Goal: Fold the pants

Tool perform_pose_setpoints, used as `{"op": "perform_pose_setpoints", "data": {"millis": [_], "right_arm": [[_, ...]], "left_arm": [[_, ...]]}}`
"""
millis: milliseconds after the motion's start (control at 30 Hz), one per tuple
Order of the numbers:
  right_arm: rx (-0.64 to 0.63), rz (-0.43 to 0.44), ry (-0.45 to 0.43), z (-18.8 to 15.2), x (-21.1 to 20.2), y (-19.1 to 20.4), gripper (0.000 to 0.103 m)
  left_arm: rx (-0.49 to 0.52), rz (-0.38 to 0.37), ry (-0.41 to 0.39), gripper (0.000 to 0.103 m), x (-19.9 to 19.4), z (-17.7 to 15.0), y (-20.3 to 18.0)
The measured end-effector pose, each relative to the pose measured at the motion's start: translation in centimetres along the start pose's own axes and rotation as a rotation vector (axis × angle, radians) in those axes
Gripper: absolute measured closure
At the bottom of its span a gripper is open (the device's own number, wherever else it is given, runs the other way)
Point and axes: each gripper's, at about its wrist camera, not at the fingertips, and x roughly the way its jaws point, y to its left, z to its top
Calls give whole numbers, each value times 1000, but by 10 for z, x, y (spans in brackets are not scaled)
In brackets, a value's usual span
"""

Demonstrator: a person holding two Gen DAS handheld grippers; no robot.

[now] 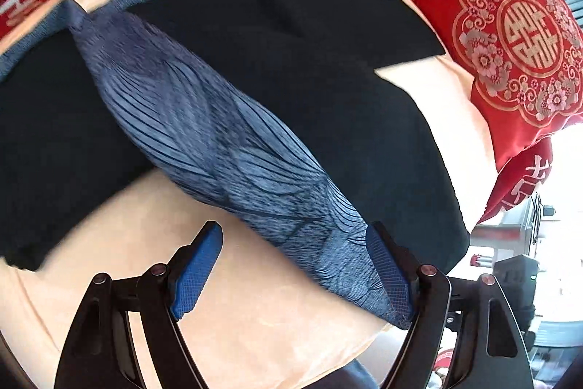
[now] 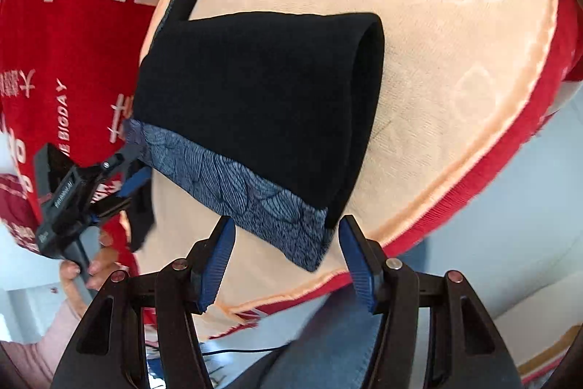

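**Waistband stretching between two open grippers**

While lying on the peach blanket (image 1: pixel 255 316), pants (image 1: pixel 291 61) spreading black and wide toward twelve o'clock. Running long from ten to five o'clock, patterned blue waistband (image 1: pixel 218 133), ending against one pad. Standing open, gripping nothing: left gripper (image 1: pixel 291 265). Likewise gaping below the band's corner at twelve: right gripper (image 2: pixel 288 261).

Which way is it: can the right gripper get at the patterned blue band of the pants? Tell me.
Probably yes. The right gripper is open, the patterned blue band lies just ahead of its fingertips on the peach blanket, and nothing sits between them.
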Motion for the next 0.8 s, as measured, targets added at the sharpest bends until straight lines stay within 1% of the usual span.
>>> {"op": "perform_pose_setpoints", "data": {"millis": [33, 67, 100, 133, 167, 200, 267, 300, 367, 433, 500, 533, 567, 600, 667, 733, 800], "right_arm": [[14, 8, 6, -3, 8, 2, 40], [24, 21, 11, -3, 10, -2, 41], [25, 8, 18, -1, 10, -2, 49], [17, 7, 35, -1, 8, -1, 79], [11, 27, 48, 0, 4, 0, 82], [5, 58, 46, 2, -3, 5, 85], [-39, 87, 46, 8, -18, 16, 86], [-63, 99, 39, 14, -27, 24, 87], [-98, 141, 15, 35, -48, 47, 88], [-148, 158, -7, 60, -65, 71, 88], [-215, 166, -27, 95, -81, 99, 88], [-240, 169, -35, 107, -79, 119, 88], [-269, 173, -46, 124, -84, 131, 88], [-309, 169, -60, 148, -89, 147, 88], [-359, 154, -80, 184, -97, 164, 88], [-384, 135, -91, 231, -88, 185, 88], [-399, 107, -84, 270, -83, 191, 88]], "left_arm": [[-3, 15, 1, 22, 4, -1, -2], [1, 32, -10, 33, 3, -3, -4], [14, 36, -22, 46, 2, -3, -9], [15, 13, -11, 70, 3, -2, -10], [-6, -7, 2, 72, 3, 0, -10], [-29, -23, 1, 72, 1, 3, -11], [-51, -35, -8, 72, -6, 7, -14], [-53, -43, -29, 72, -15, 14, -21], [-46, -49, -65, 72, -31, 24, -27], [-48, -64, -112, 72, -43, 44, -38], [-49, -72, -163, 72, -54, 72, -47], [-49, -74, -179, 72, -55, 83, -50], [-47, -66, -201, 72, -57, 97, -52], [-43, -52, -224, 72, -59, 112, -54], [-37, -15, -265, 72, -62, 138, -54], [-28, 40, -298, 72, -64, 161, -51], [-23, 113, -320, 70, -61, 180, -46]]}}
